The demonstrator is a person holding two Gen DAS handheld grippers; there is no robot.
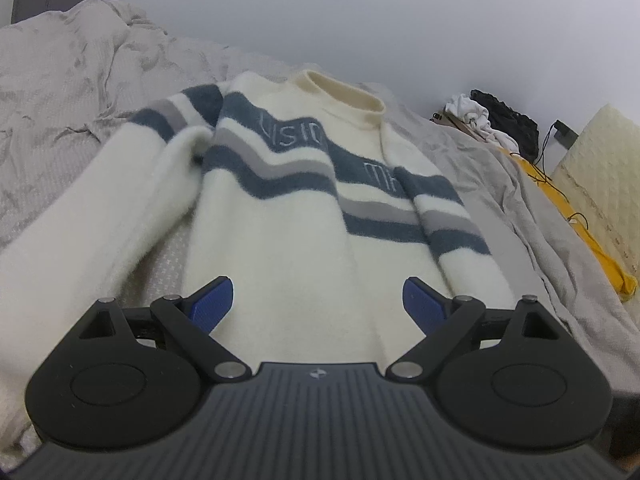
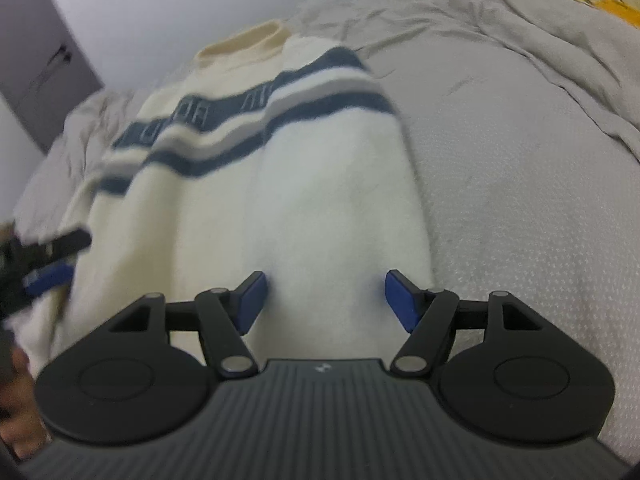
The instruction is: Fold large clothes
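One cream sweater (image 1: 288,232) lies spread flat, front up, on a bed covered by a grey bedspread (image 1: 72,80). It has a ribbed round collar (image 1: 340,92) at the far end and three bands across the chest: two dark blue with one grey between them, the upper blue band carrying pale stitched letters. Two sleeves show: one (image 1: 80,208) angles out to the left in the left wrist view, the other (image 1: 452,232) lies folded down along the body's right side. The hem end is nearest both cameras.

Two grippers are over the sweater's lower part. The left gripper (image 1: 318,302) points down at a slant toward the fabric, its two blue pads (image 1: 212,304) standing wide apart with only the sweater's surface seen between them; nothing is pinched. The right gripper (image 2: 325,300) tilts down more steeply near the sweater's right edge, its blue pads (image 2: 402,300) likewise well apart and gripping nothing. In the right wrist view, the left gripper appears blurred at the left edge.

Beyond the bed, by the pale wall (image 1: 360,12), sits one heap of white and black clothes (image 1: 492,120), one yellow cloth (image 1: 580,240) with black cords across it, and one quilted cream pad (image 1: 604,160).
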